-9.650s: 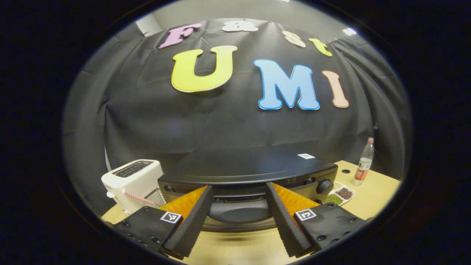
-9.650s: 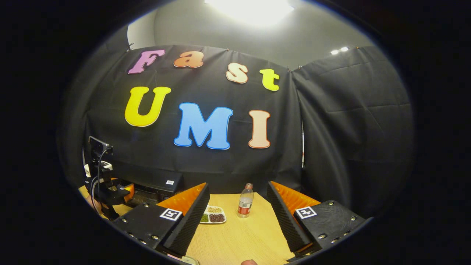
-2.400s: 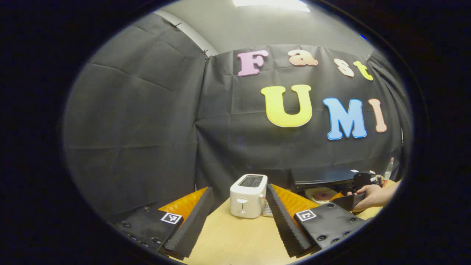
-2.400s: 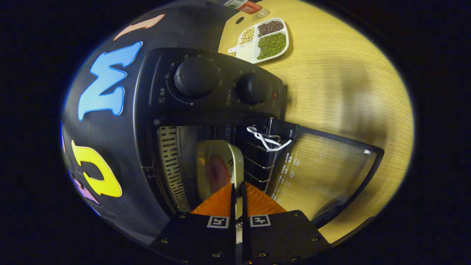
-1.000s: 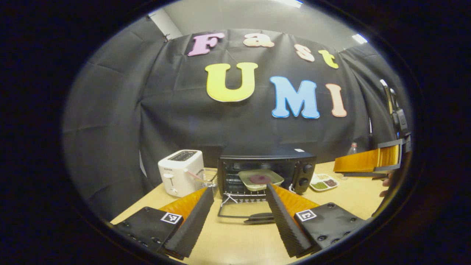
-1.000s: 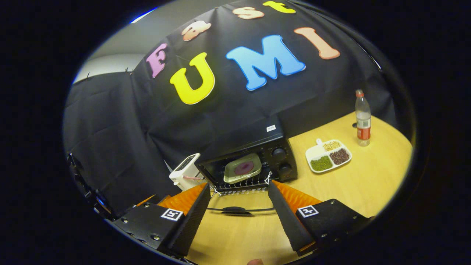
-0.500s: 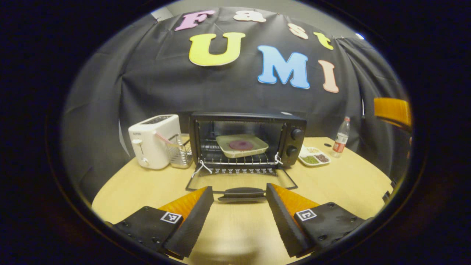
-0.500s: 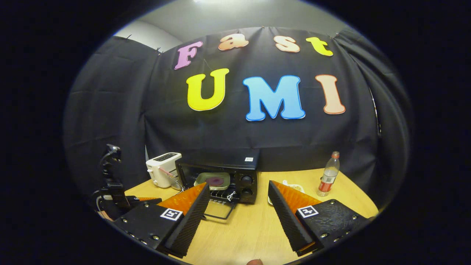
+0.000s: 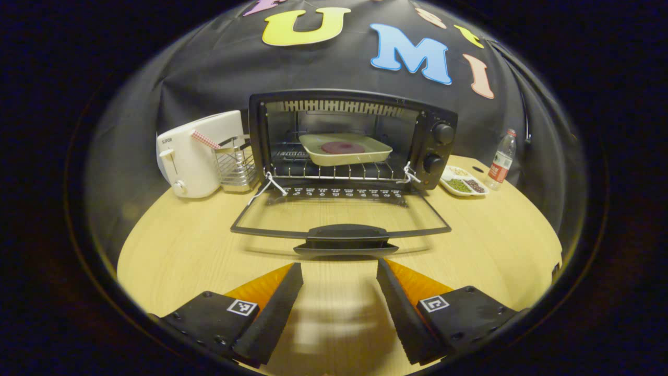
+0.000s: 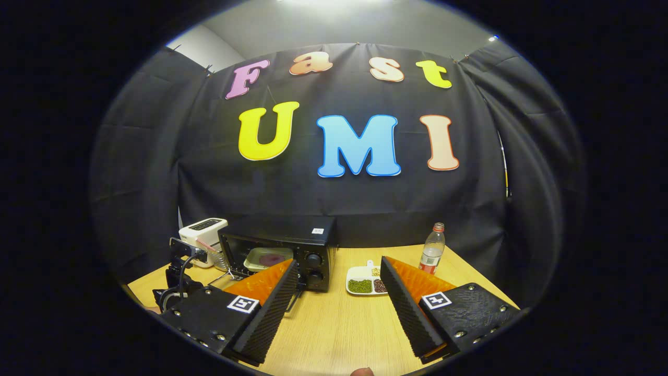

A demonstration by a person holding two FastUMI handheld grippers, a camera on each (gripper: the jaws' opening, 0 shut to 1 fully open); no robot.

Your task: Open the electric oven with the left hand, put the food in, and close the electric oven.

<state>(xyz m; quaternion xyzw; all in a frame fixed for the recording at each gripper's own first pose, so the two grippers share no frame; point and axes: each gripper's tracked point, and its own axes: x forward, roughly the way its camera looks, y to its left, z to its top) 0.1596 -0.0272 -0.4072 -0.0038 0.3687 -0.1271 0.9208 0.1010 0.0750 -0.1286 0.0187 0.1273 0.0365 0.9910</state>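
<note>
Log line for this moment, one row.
oven door: open flat | dish of food: on rack | left gripper: open, facing door handle | right gripper: open, empty

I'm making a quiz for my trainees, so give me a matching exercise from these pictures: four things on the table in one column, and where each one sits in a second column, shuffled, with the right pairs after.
Things:
1. cream dish
2. oven door
3. white toaster
4. water bottle

Places:
A. left of the oven, beside a wire basket
B. on the wire rack inside the oven
C. folded down flat over the table, its handle toward the left gripper
D. far right, past the sectioned tray of beans

Pairs: 1-B, 2-C, 3-A, 4-D
</note>
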